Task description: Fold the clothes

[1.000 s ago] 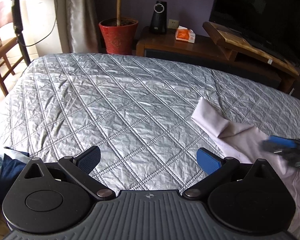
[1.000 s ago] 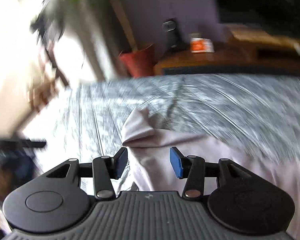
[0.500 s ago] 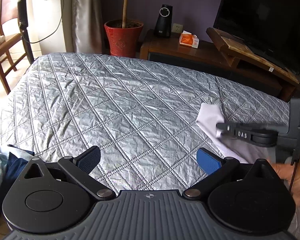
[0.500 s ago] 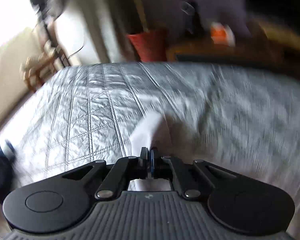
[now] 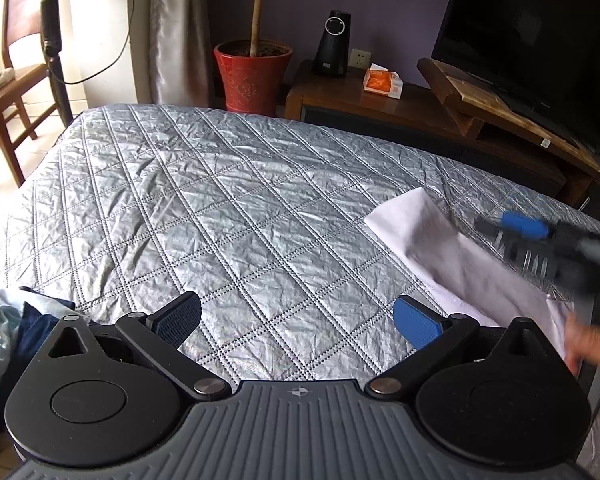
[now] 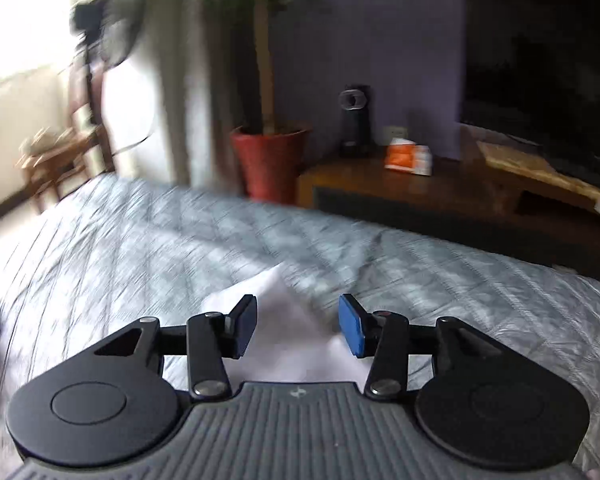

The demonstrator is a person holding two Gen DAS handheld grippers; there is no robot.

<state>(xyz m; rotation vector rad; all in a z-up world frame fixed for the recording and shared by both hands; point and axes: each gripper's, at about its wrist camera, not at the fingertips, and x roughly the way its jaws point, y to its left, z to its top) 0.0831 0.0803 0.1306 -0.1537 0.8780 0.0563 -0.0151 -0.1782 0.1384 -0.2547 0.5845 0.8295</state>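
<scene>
So the white garment is lying on the quilted grey bedspread, out at about 3 o'clock in the left wrist view, one squared end pointing toward 11 and the rest running off the frame edge at 4. Looks partly laid over itself, but I can't tell how many folds are in it.

Left gripper hangs over bare quilt with its fingers spread wide, nothing between them. Right gripper is over the garment, fingers parted too, white cloth showing in the gap but not pinched. That view is pretty smeared, so take it loosely.

My guess on the step: either lining up to grab an edge for a fold, or just let go of one. Both fit. Any next grip needs the pads low on a cloth edge without snagging the quilt.

Containers: only the red plant pot at 12, holding a bare trunk. There's a heap of blue and pale clothes at 9
</scene>
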